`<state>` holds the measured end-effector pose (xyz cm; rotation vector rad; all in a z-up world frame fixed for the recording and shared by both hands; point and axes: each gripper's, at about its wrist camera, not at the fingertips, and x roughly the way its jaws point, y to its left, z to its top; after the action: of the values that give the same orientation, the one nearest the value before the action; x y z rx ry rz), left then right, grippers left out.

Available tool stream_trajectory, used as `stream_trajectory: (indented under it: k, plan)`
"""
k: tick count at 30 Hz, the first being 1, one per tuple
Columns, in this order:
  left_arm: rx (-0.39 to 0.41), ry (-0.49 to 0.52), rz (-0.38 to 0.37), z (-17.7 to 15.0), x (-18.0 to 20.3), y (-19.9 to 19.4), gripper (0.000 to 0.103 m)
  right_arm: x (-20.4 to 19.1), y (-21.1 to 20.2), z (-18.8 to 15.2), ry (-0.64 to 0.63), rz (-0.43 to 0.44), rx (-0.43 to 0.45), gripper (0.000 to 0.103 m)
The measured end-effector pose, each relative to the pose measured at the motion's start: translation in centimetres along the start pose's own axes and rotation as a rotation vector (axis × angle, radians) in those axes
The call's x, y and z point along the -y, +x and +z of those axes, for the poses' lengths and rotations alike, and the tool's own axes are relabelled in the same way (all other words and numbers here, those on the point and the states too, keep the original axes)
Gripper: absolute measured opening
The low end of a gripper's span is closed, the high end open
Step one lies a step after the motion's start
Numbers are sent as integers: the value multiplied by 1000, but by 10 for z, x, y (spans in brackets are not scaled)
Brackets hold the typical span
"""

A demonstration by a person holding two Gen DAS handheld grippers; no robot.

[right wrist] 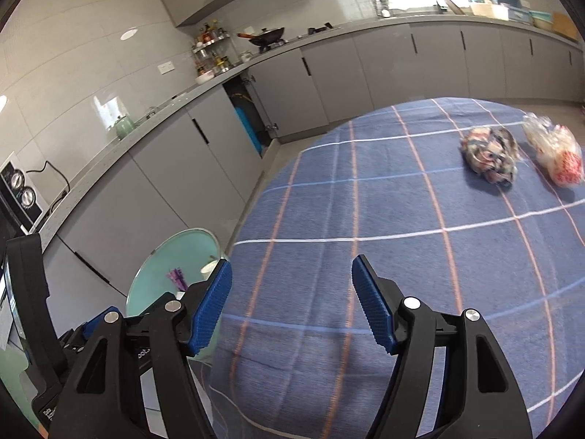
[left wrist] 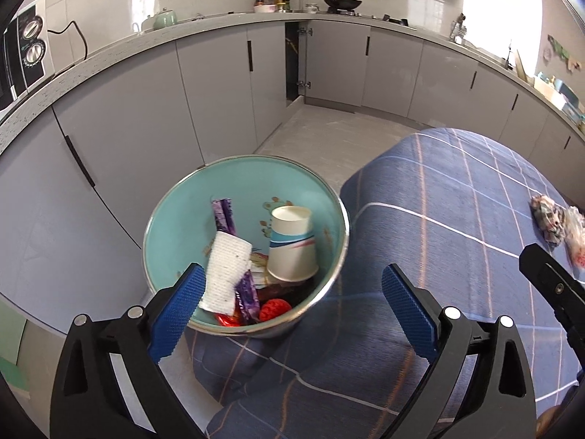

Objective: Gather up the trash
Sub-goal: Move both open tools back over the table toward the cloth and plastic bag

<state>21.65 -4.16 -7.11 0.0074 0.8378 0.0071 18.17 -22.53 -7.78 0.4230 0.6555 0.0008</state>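
A teal bin (left wrist: 175, 216) with a metal rim stands on the floor against the table's edge. It holds a paper cup (left wrist: 292, 245), purple wrappers (left wrist: 223, 216) and red scraps (left wrist: 274, 309). My left gripper (left wrist: 292, 274) is above the bin, jaws wide open. A white paper towel (left wrist: 225, 274) hangs over the bin beside the left finger's blue pad (left wrist: 175, 311); only that one pad is near it. My right gripper (right wrist: 292, 265) is open and empty over the blue plaid tablecloth (right wrist: 402, 219). A crumpled colourful wrapper (right wrist: 490, 161) and a clear plastic bag (right wrist: 555, 157) with red print lie far right.
Grey cabinets (left wrist: 139, 139) run under a long counter (left wrist: 109, 55) behind the bin, one corner door ajar (left wrist: 296, 58). A microwave (left wrist: 25, 55) sits at the left, a wok (left wrist: 342, 0) at the back. Bare floor (left wrist: 329, 135) lies between the table and the cabinets.
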Motion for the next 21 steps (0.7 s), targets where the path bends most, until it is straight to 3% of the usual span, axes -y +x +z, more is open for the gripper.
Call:
stream_trajectory:
  k: [21]
  plan:
    - [-26,38,-47,-22,34,-7,96,36,-14,-17,23,-55,-18,68]
